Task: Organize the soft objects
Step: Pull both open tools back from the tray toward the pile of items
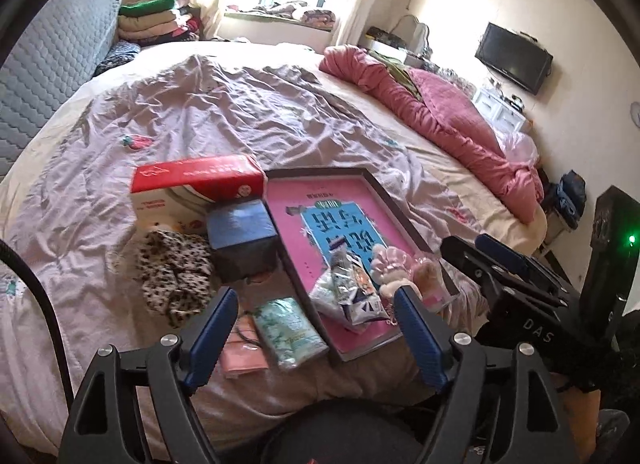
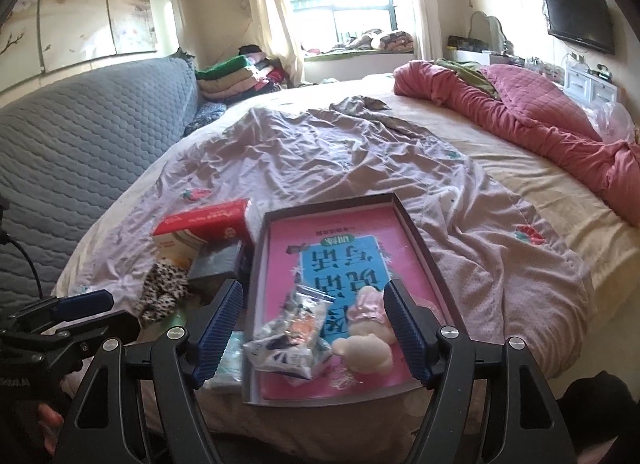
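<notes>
Right wrist view looks across a large bed (image 2: 540, 200) draped with a crumpled pale lilac sheet (image 2: 340, 160), a yielding, wrinkled surface that will give under any downward press, so things on it may tip or sink when nudged. Behind it stand a grey quilted headboard (image 2: 88, 144), a rolled pink quilt (image 2: 532, 116), folded clothes by the bright window, and a wall television. Near the bed's front edge lies a shallow dark-rimmed tray (image 2: 416, 232) lined with a pink and blue printed sheet; it looks stiff and light, and its rim is the place to grip it. Just left of it sit a red and white box (image 2: 200, 224) and a dark blue box (image 1: 240, 240), both rigid. The soft things are smaller: a leopard-print fabric piece (image 1: 174, 276) lies on the sheet left of the blue box, limp and light, best pinched at a bunched fold; a pale green tissue pack (image 1: 290, 330) lies beside the tray's left rim, squashy and probably slippery in its film; inside the tray, at its near end, rest a crinkly clear bag (image 2: 292, 336) and a pink and cream plush toy (image 2: 366, 332), touching each other, the plush compressible and easiest to take across its body. The right gripper (image 2: 310, 328) hovers over the tray with jaws spread and empty; the left gripper (image 1: 312, 336) is likewise spread wide, holding nothing.
</notes>
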Demonstrator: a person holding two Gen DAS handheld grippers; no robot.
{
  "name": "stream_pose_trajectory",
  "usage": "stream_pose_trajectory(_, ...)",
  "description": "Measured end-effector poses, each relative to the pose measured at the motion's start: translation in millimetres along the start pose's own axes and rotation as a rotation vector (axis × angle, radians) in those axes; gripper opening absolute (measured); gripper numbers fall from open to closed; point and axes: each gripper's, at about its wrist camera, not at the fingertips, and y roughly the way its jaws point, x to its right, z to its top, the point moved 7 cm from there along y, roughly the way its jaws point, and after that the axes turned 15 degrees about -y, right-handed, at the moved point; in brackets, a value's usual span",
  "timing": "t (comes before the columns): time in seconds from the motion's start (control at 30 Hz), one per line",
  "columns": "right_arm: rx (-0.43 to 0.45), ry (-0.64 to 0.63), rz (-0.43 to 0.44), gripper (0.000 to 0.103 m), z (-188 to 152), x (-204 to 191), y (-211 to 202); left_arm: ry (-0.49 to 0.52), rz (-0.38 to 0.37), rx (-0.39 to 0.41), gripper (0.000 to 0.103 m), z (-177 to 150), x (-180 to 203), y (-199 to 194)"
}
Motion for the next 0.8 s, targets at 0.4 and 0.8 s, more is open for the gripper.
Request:
stream_pose_trajectory(0.4, 0.007, -0.059, 0.010, 0.075, 22.2, -28.7, -20.2, -0.032, 0.120, 0.063, 0.080, 14.6, -51.0, -39.2)
stream_pose_trajectory(0.8, -0.007, -0.127, 0.049, 0.075, 32.7, -69.0, -15.5, -0.098, 0.167, 0.055, 0.080, 14.3, -103.3, -57.1)
